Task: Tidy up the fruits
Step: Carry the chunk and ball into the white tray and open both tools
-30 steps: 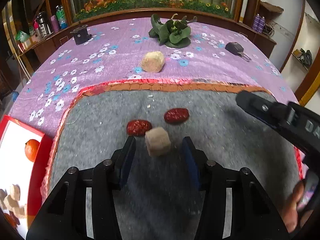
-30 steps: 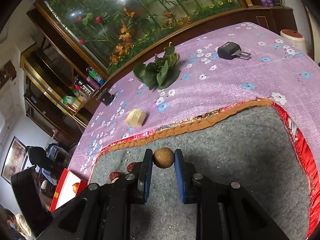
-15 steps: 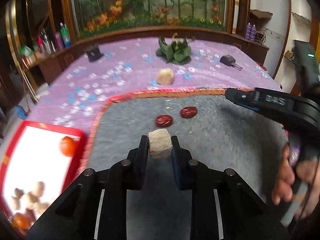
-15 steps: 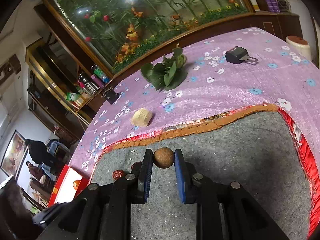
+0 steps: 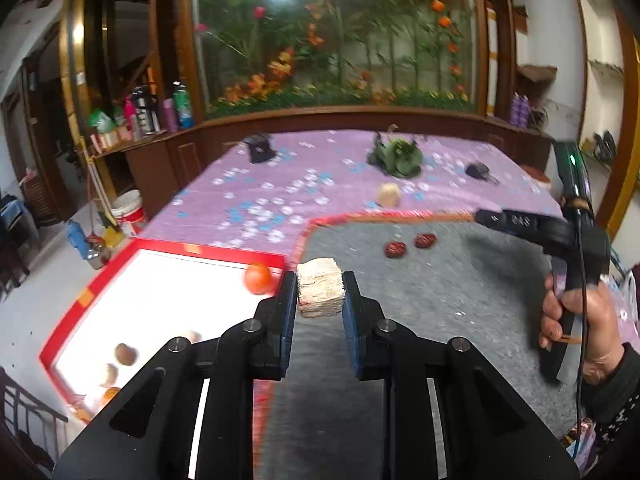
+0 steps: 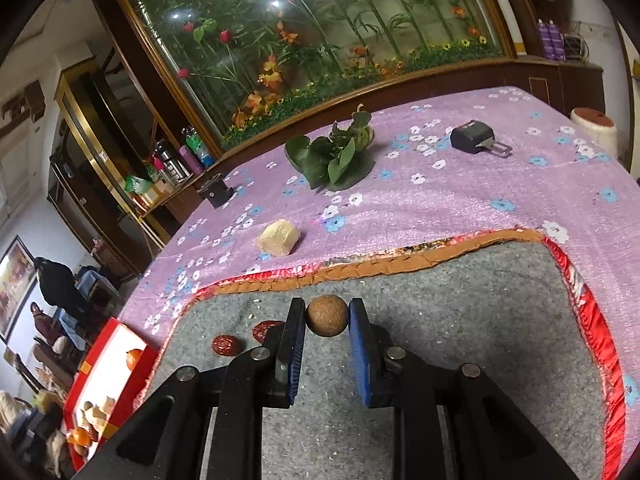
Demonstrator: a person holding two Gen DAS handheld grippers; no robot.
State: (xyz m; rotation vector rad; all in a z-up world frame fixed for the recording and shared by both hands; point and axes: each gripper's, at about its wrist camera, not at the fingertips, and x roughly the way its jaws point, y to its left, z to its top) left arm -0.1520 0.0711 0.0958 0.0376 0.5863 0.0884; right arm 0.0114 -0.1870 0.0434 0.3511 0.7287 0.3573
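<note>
Left hand-held gripper (image 5: 320, 295) pinching tan block (image 5: 320, 293) beside red tray (image 5: 86, 297), right hand-held gripper (image 6: 327, 317) clamped on brown ball (image 6: 327, 315) over grey mat (image 6: 500, 320)

- Purple floral tablecloth (image 6: 460, 208): covers the table.
- Grey felt mat (image 6: 480, 320): lies on the cloth.
- Black buckle (image 6: 474, 138): rests on the cloth.
- Glass planted display (image 6: 320, 32): stands behind the table.
</note>
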